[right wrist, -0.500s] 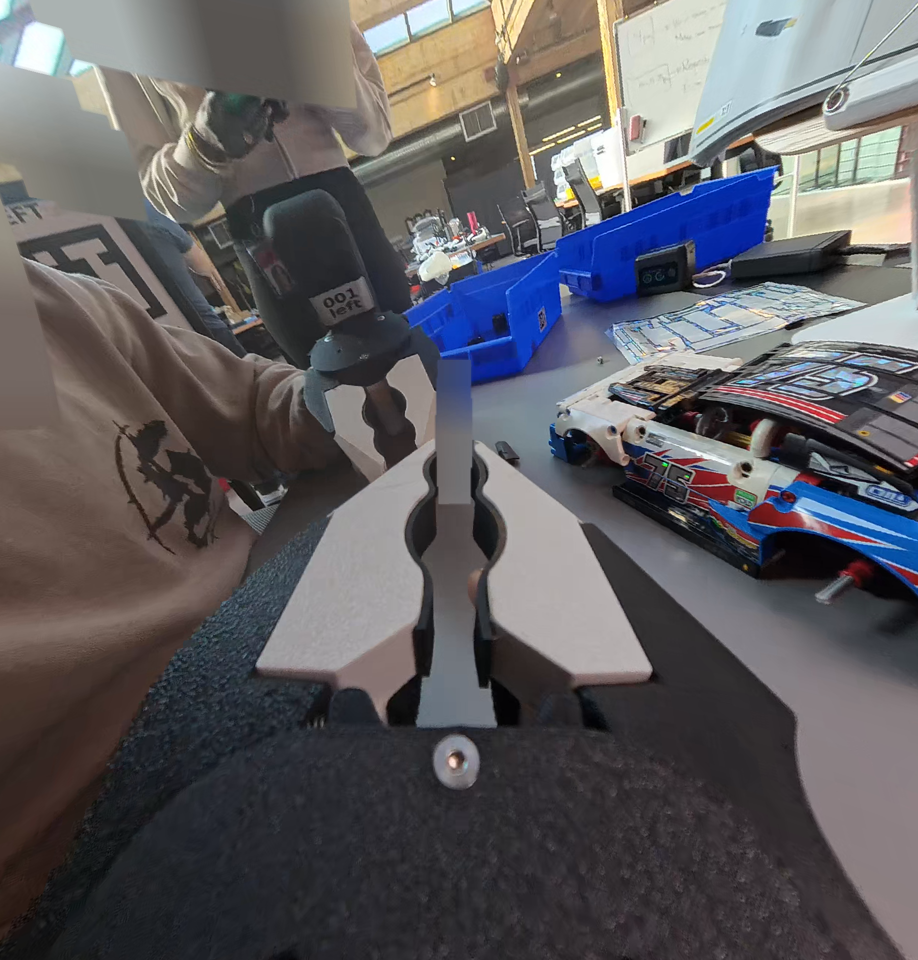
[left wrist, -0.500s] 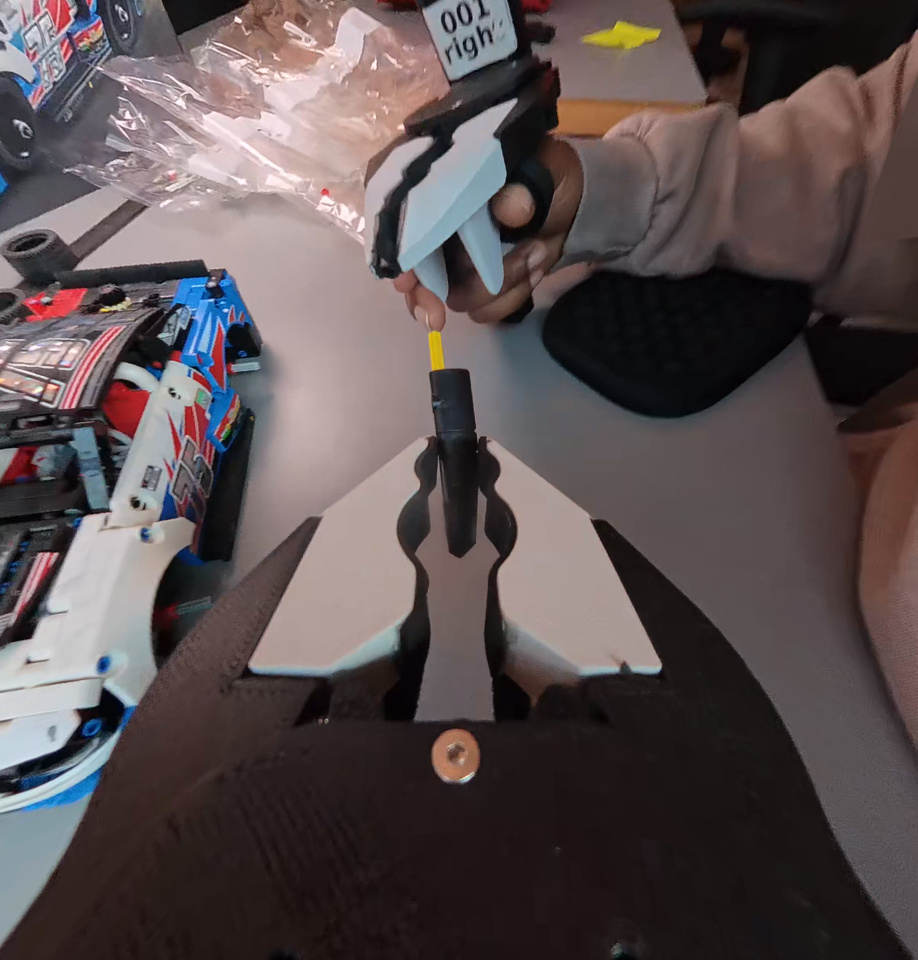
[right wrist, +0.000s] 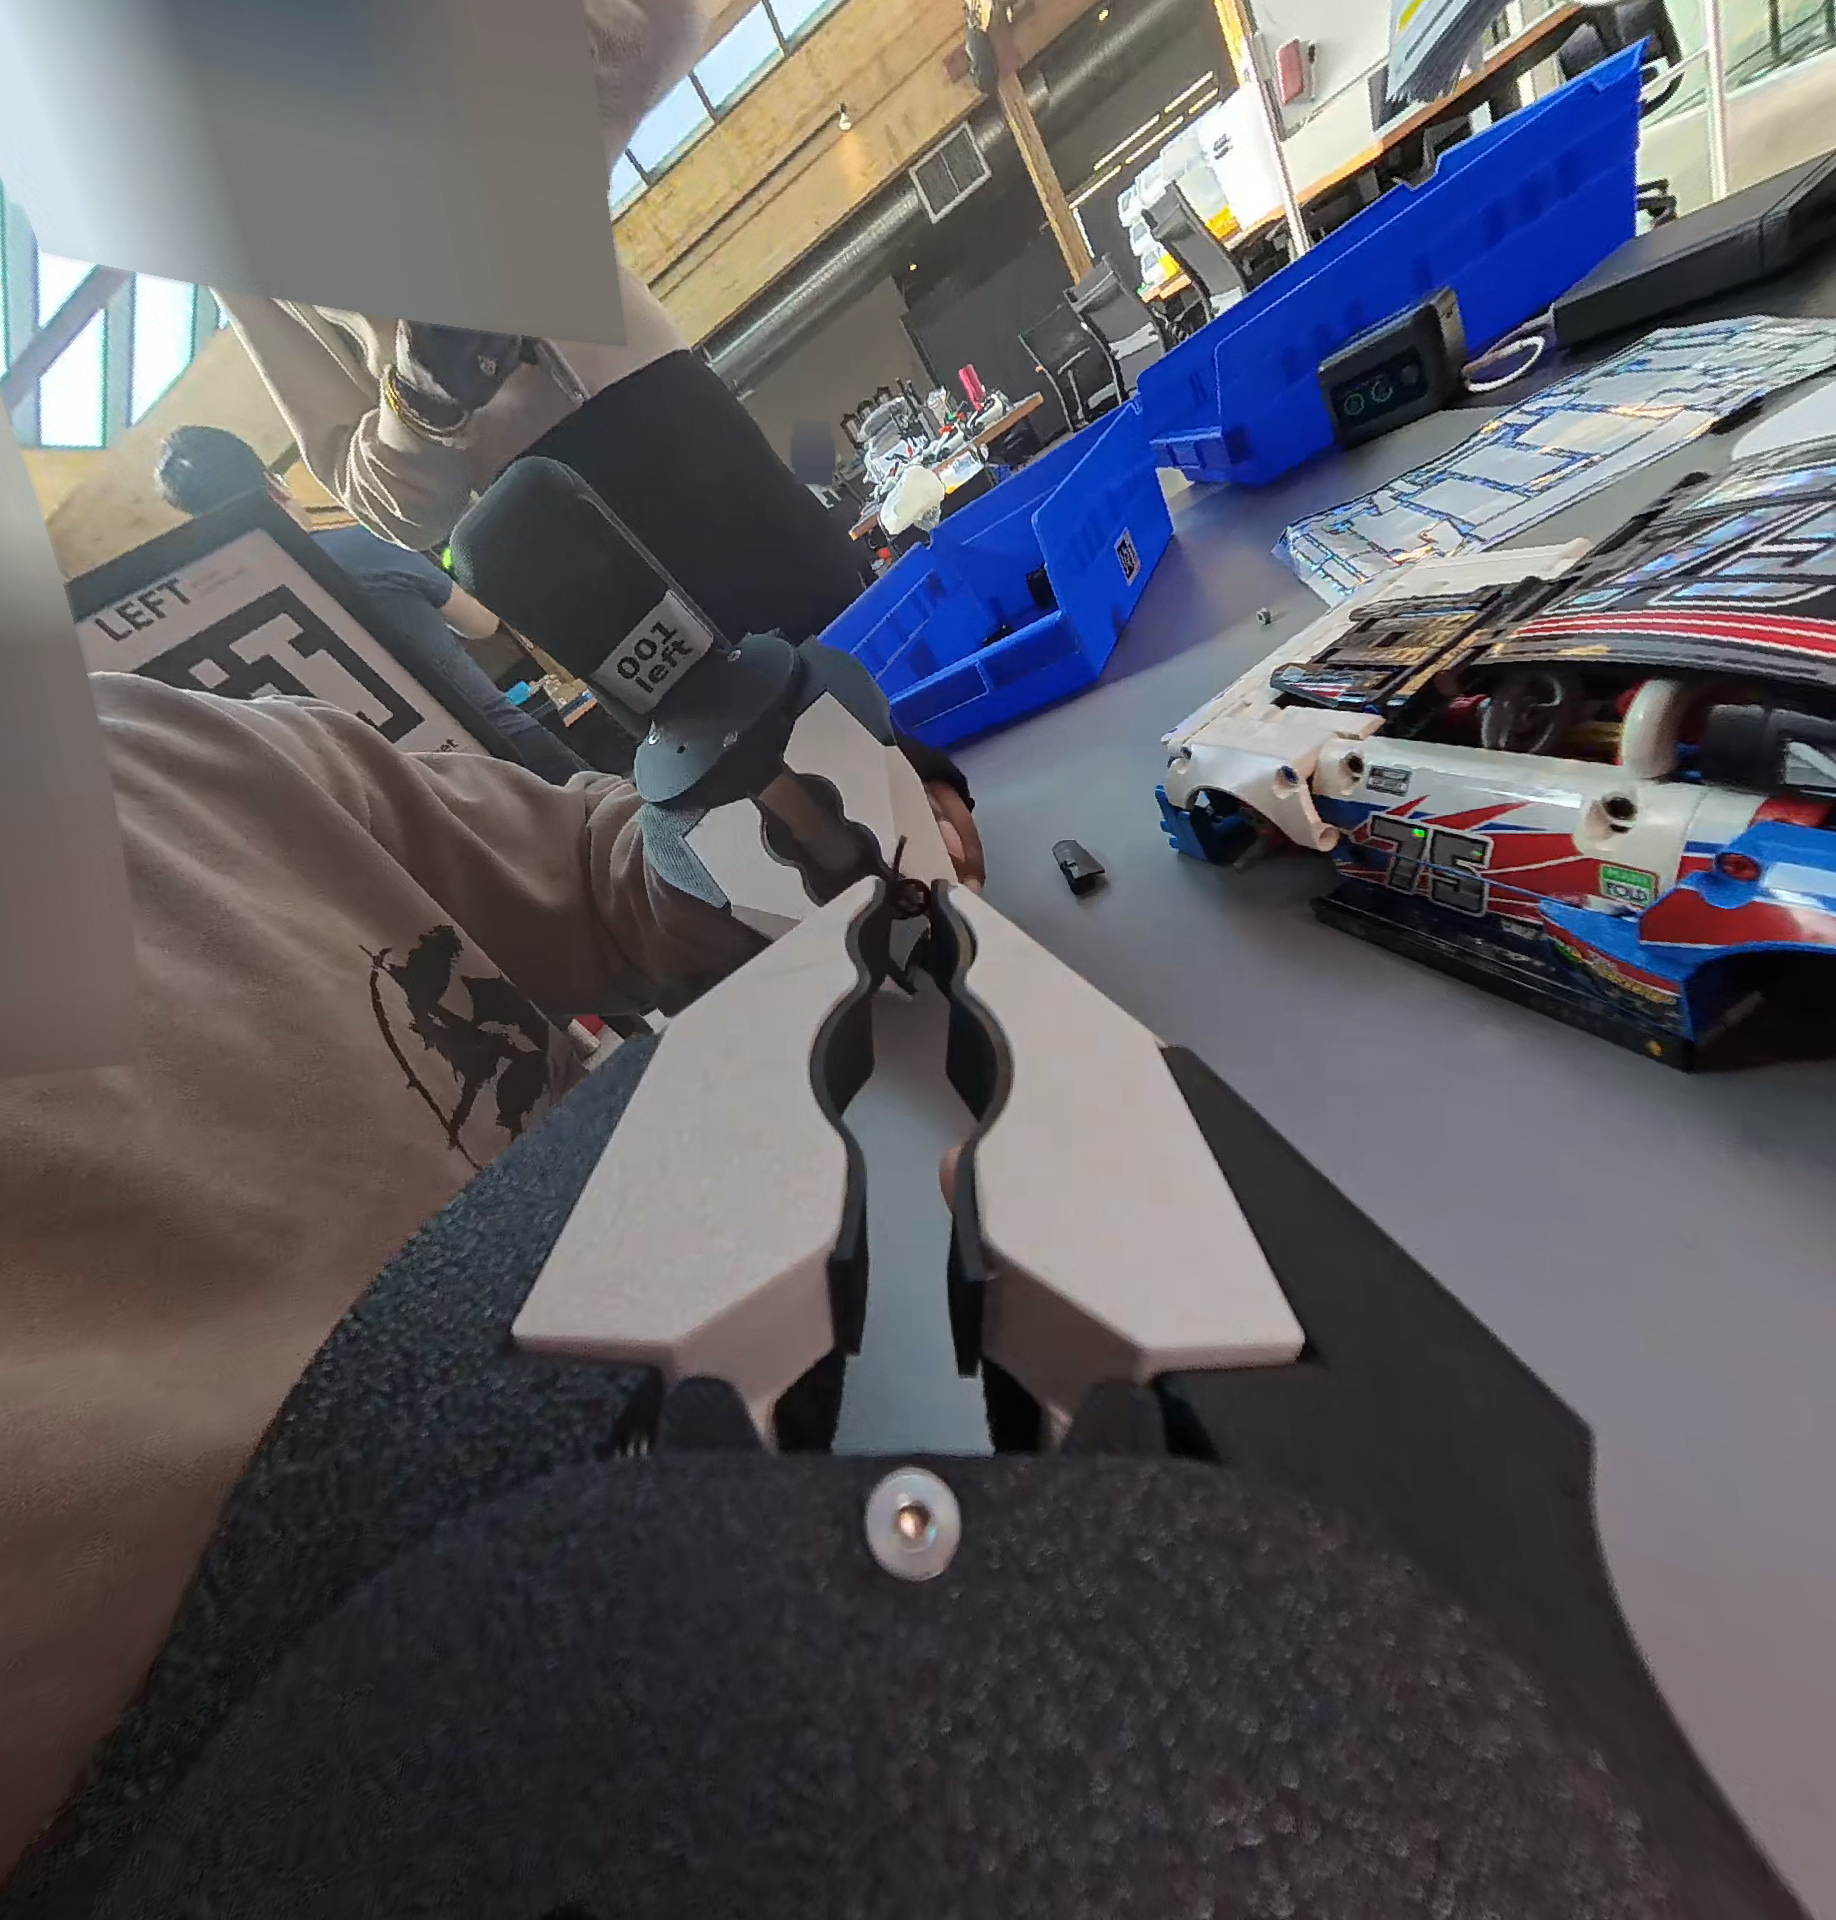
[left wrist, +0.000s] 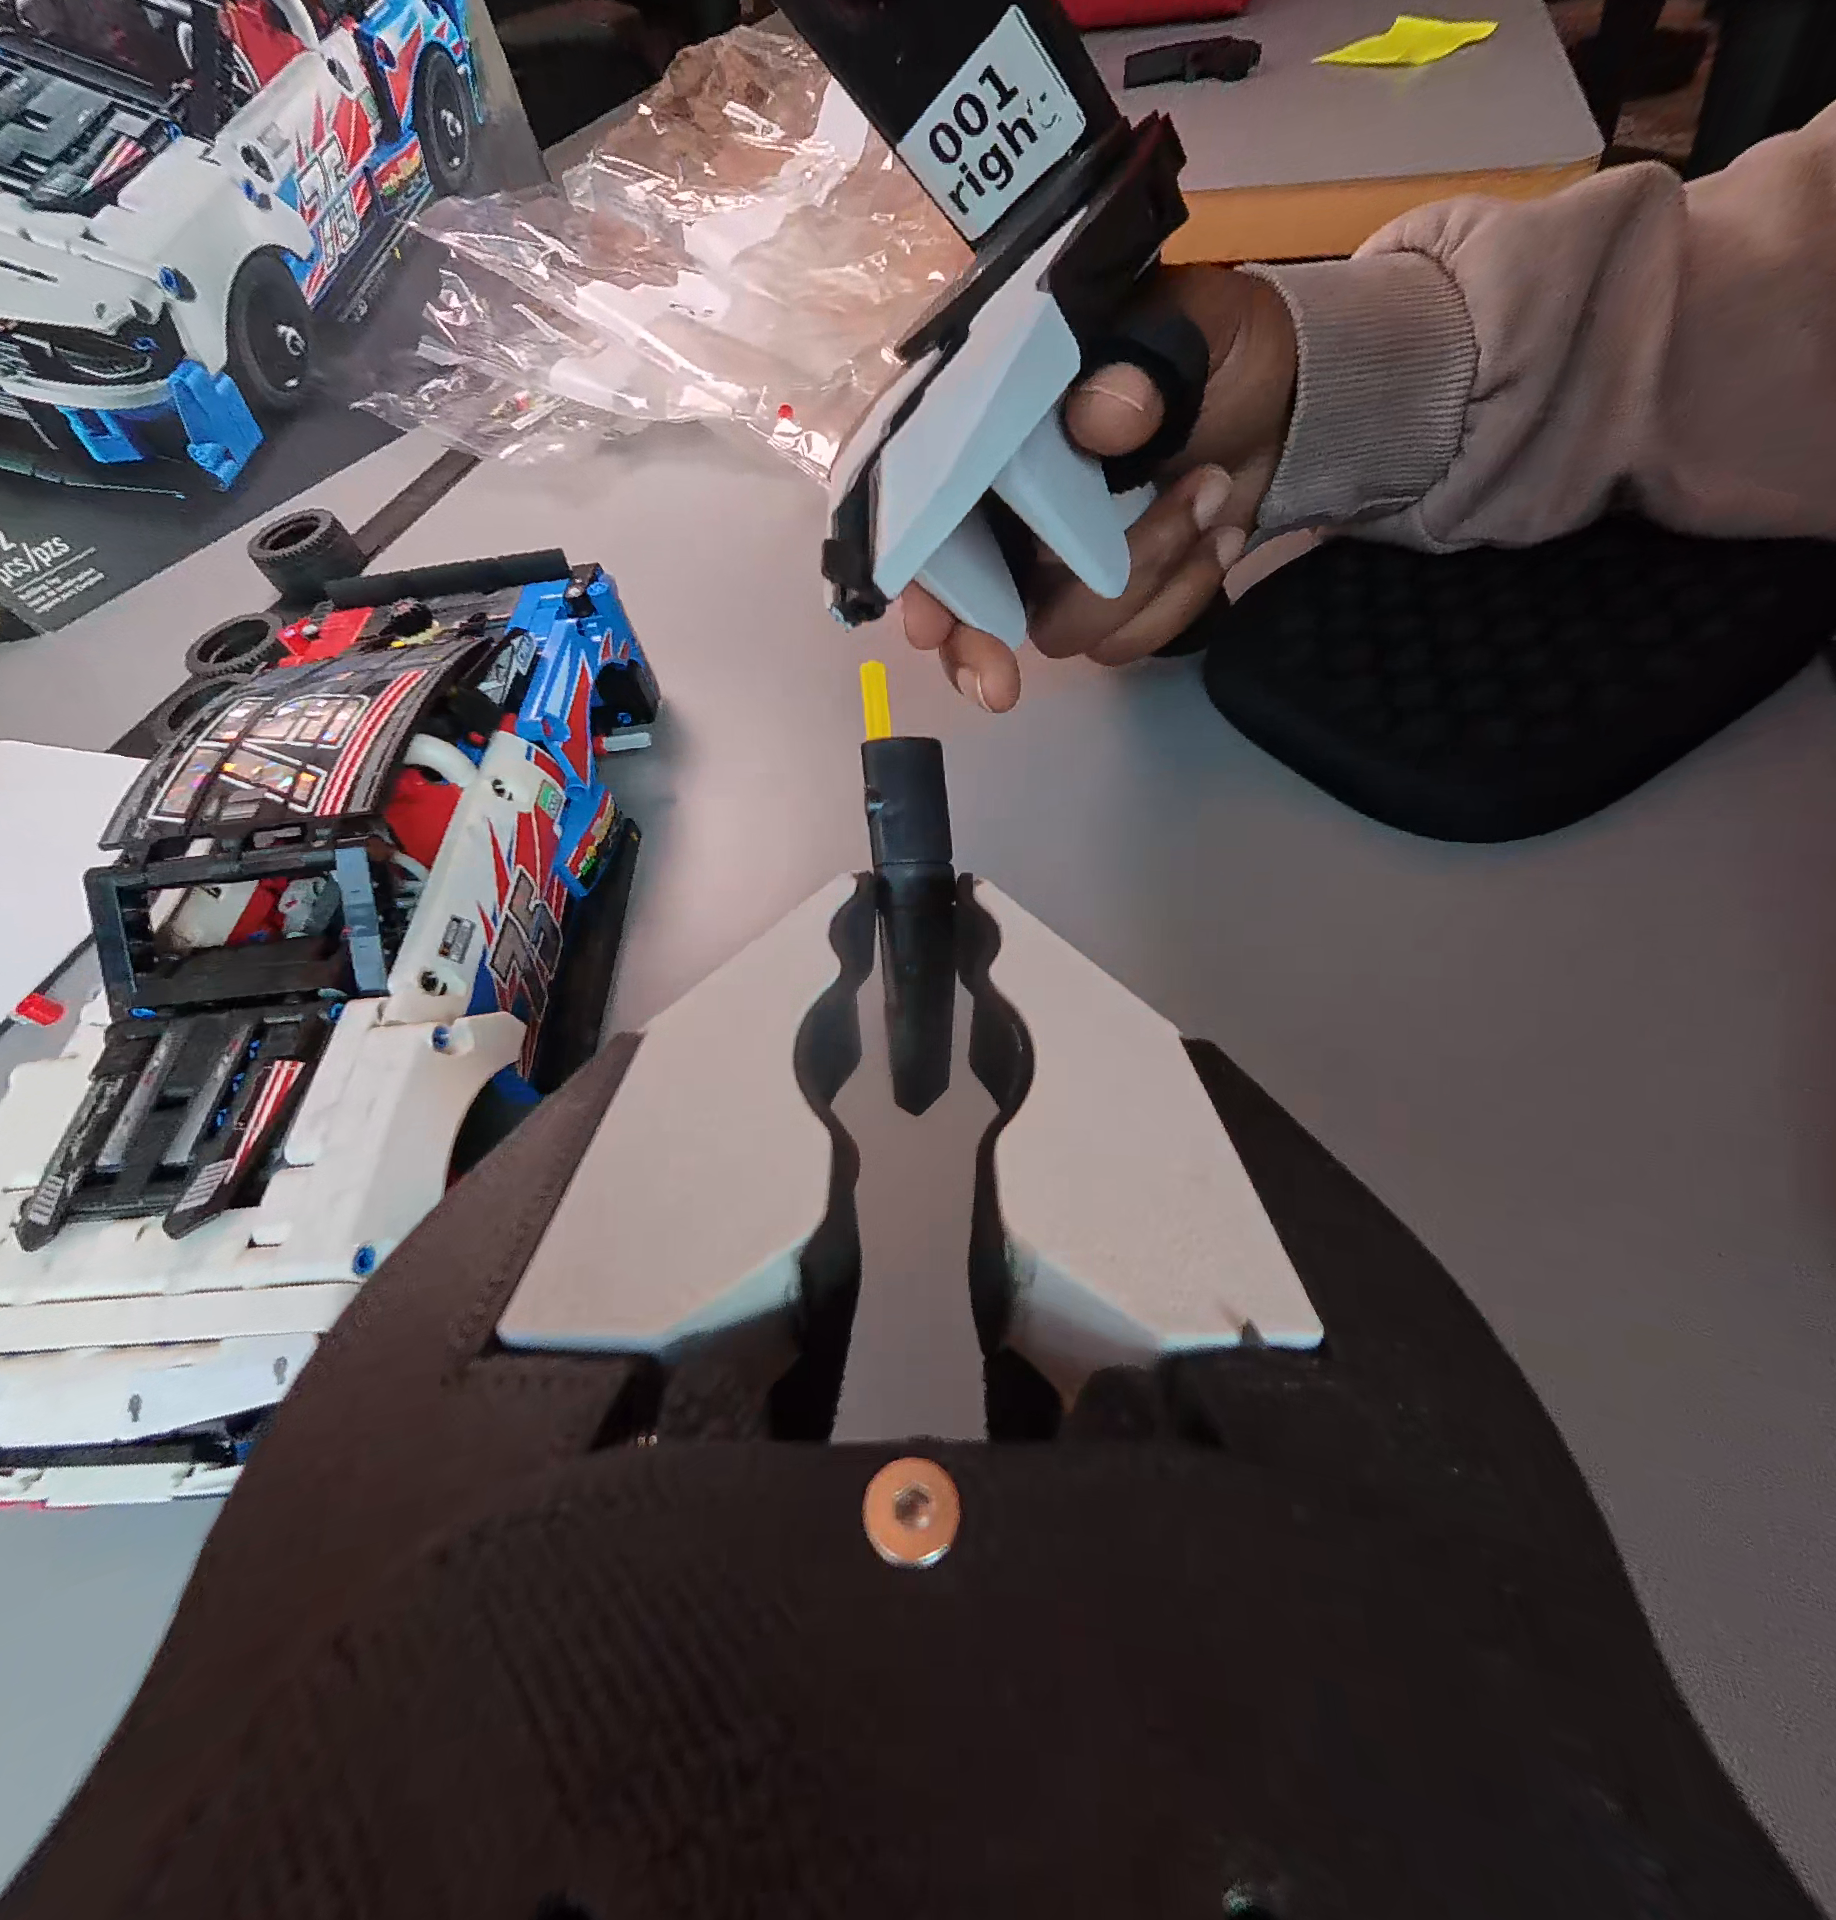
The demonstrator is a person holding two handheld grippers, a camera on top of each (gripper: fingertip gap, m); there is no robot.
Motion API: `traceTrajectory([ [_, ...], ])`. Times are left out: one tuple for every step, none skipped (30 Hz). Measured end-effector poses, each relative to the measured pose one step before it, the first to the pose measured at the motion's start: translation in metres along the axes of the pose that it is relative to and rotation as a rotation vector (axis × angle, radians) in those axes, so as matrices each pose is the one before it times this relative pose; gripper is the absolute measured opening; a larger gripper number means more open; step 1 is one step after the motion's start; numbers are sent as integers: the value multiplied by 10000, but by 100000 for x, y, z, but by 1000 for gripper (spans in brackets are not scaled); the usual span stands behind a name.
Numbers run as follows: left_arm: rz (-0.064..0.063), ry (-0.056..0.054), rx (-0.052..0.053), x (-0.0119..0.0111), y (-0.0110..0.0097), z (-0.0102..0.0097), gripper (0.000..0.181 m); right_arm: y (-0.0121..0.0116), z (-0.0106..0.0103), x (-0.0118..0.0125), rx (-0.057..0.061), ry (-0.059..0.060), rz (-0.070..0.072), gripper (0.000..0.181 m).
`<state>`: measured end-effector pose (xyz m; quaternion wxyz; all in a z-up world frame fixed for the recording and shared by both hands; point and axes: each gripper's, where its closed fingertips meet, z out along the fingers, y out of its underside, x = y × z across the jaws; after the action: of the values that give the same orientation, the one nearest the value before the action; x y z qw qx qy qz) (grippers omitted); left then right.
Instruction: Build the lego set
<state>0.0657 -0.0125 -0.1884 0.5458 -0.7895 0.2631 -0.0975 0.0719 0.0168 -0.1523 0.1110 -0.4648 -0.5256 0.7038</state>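
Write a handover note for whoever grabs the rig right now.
Left gripper: shut on a black connector with a yellow axle sticking out of its far end.
Right gripper: slightly open, empty, just above the axle tip.
Car: on the table left of the grippers, body mostly built, near-side wheel arches empty.
Loose: tyres behind the car, a small black part by its nose.
Left to do: probably seat the axle, fit this piece, mount wheels.

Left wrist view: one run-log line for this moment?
left gripper: shut on black piece | yellow axle: protrudes from tip | right gripper: above axle, apart, empty
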Motion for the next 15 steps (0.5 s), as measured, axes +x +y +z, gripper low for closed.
traceTrajectory([
  [13, -55, -24, -84, 109, 10, 13, 113, 26, 90, -51, 35, -42, 4],
  [31, -89, -2, -122, 65, -28, 13, 73, 8, 22, -32, -11, 16, 4],
  [70, -50, -41, -70, 78, -17, 13, 79, 4, 55, -41, 8, 48, 4],
  [82, -94, -30, -98, 44, -13, 13, 95, 4, 68, -45, 35, 8, 4],
  [89, -47, -6, -11, 0, -9, 13, 106, 9, 93, -63, 61, -51, 4],
  [49, -26, -20, 11, 24, 10, 13, 138, 17, 76, -78, 54, -70, 4],
  [38, -19, -16, 20, 22, 8, 13, 114, 20, 30, -55, 27, -48, 4],
  [46, -3, -62, 41, 104, 33, 13, 104, 30, 37, -56, 20, -23, 4],
  [65, -22, -50, 17, 104, 20, 13, 102, 23, 40, -58, 21, -17, 4],
  [57, -16, -59, 34, 124, 18, 13, 82, 19, 55, -44, 25, -28, 4],
  [36, -5, -101, 26, 194, 29, 13, 55, 8, 42, -28, 27, -21, 4],
  [18, 48, -169, 87, 303, 80, 13, 45, -2, 75, -25, 34, -10, 4],
  [-22, 139, -312, 199, 564, 157, 13, 58, -10, 94, -35, 55, -20, 4],
  [-76, 147, -420, 190, 760, 229, 13, 100, -7, 156, -67, 103, -42, 4],
  [-119, 120, -434, 133, 843, 249, 13, 207, 10, 265, -130, 170, -69, 4],
])
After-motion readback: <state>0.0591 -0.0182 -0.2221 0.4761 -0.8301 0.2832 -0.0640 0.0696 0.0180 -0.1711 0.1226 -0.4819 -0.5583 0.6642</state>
